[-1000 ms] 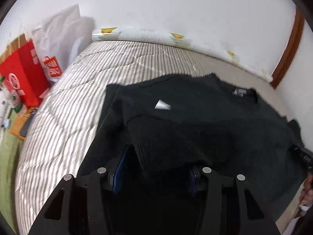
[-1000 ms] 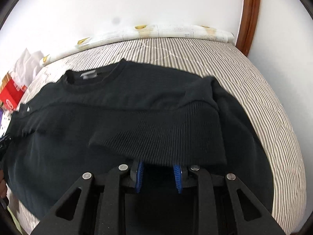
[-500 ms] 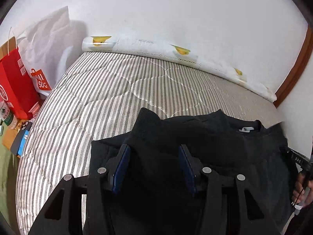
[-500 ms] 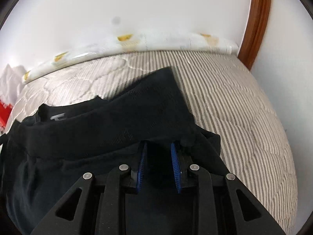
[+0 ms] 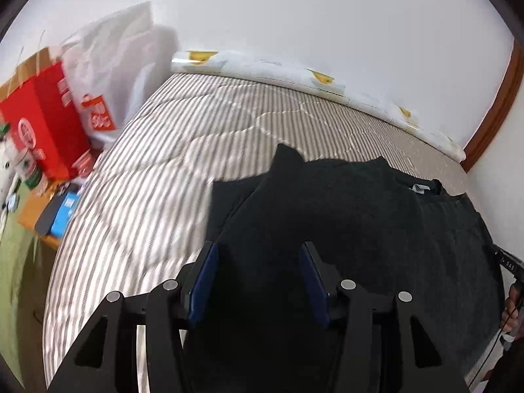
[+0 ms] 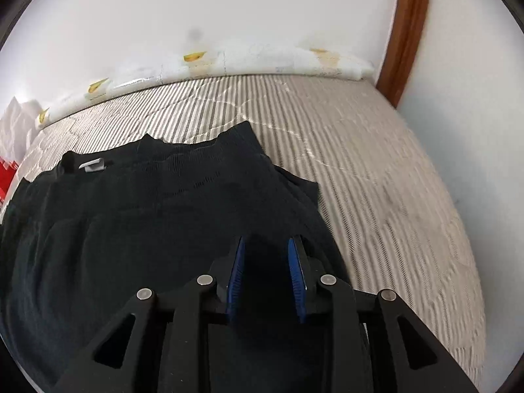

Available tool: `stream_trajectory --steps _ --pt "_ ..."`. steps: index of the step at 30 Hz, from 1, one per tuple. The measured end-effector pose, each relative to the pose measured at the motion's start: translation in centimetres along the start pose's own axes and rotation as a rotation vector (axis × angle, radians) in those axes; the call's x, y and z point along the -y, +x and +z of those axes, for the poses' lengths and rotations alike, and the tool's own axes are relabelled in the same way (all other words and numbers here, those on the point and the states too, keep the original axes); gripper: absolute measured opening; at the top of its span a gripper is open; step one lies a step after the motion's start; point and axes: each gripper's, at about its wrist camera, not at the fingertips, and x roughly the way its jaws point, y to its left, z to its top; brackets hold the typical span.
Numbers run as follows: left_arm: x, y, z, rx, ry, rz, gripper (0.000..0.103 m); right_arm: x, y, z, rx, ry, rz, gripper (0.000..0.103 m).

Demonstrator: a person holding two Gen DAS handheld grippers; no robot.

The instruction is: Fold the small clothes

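Note:
A black sweater (image 5: 360,216) lies on a striped mattress (image 5: 196,137), folded over on itself, its hem edge up near the collar label (image 5: 421,188). My left gripper (image 5: 258,249) hovers over the sweater's left side. Its jaws are opening; black fabric shows in the gap, and the blue pads do not press on it. In the right wrist view the same sweater (image 6: 147,203) fills the lower left, its label (image 6: 93,165) at the far side. My right gripper (image 6: 268,239) is over the right side, jaws opening, with fabric between them but no grip.
Red (image 5: 42,121) and white (image 5: 111,75) shopping bags stand left of the mattress, with small items on a low box (image 5: 55,213). A white roll with yellow prints (image 5: 294,75) lines the far wall. A wooden frame (image 6: 406,32) rises at the right. A hand (image 5: 512,304) shows at the edge.
Both grippers carried the sweater's ribbed hem forward over the body toward the collar, then drew back a little. The fabric no longer drapes over the pads, and the jaws stand slightly wider.

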Motion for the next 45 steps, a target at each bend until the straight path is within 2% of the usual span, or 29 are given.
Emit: stream_trajectory --steps 2,8,11,18,20,21,23,24,28,30,38,45 --pt "-0.8 -0.8 -1.0 0.002 -0.016 -0.002 0.052 -0.3 -1.1 -0.8 0.014 0.000 0.009 0.033" --pt "-2.6 -3.5 -4.6 0.026 -0.039 -0.020 0.052 -3.5 -4.0 -3.3 0.060 -0.015 0.107 0.035" --pt "-3.5 -5.2 -6.2 0.044 -0.052 -0.045 0.052 -6.6 -5.1 -4.2 0.081 -0.051 0.165 0.035" --pt "-5.3 -8.1 -9.8 0.060 -0.075 -0.050 0.055 -15.2 -6.4 -6.6 0.133 -0.198 0.291 0.039" --pt "-6.2 -8.5 -11.2 0.052 -0.096 -0.062 0.055 -16.9 -5.7 -7.1 0.122 -0.245 0.276 0.039" --pt "-6.5 -8.6 -11.8 0.049 -0.102 -0.070 0.056 -17.6 -5.0 -7.3 0.105 -0.250 0.242 0.039" --pt "-7.1 -8.8 -12.7 0.048 -0.121 -0.107 0.057 -17.9 -3.2 -7.1 0.066 -0.222 0.194 0.039" --pt "-7.3 -8.9 -13.0 0.045 -0.128 -0.126 0.057 -17.8 -3.2 -6.9 0.083 -0.200 0.190 0.038" --pt "-7.5 -9.1 -13.5 0.039 -0.139 -0.194 0.057 -18.0 -3.1 -6.0 0.041 -0.117 0.135 0.035" --pt "-7.5 -8.8 -13.6 0.031 -0.141 -0.217 0.057 -18.5 -3.7 -6.3 0.051 -0.112 0.101 0.035" --pt "-7.2 -6.8 -13.6 0.038 -0.246 -0.405 0.059 -20.4 -5.2 -8.1 0.092 -0.152 0.100 0.035" --pt "-6.6 -5.9 -13.1 0.067 -0.322 -0.422 0.059 -21.4 -5.6 -9.4 0.090 -0.182 0.063 0.035"
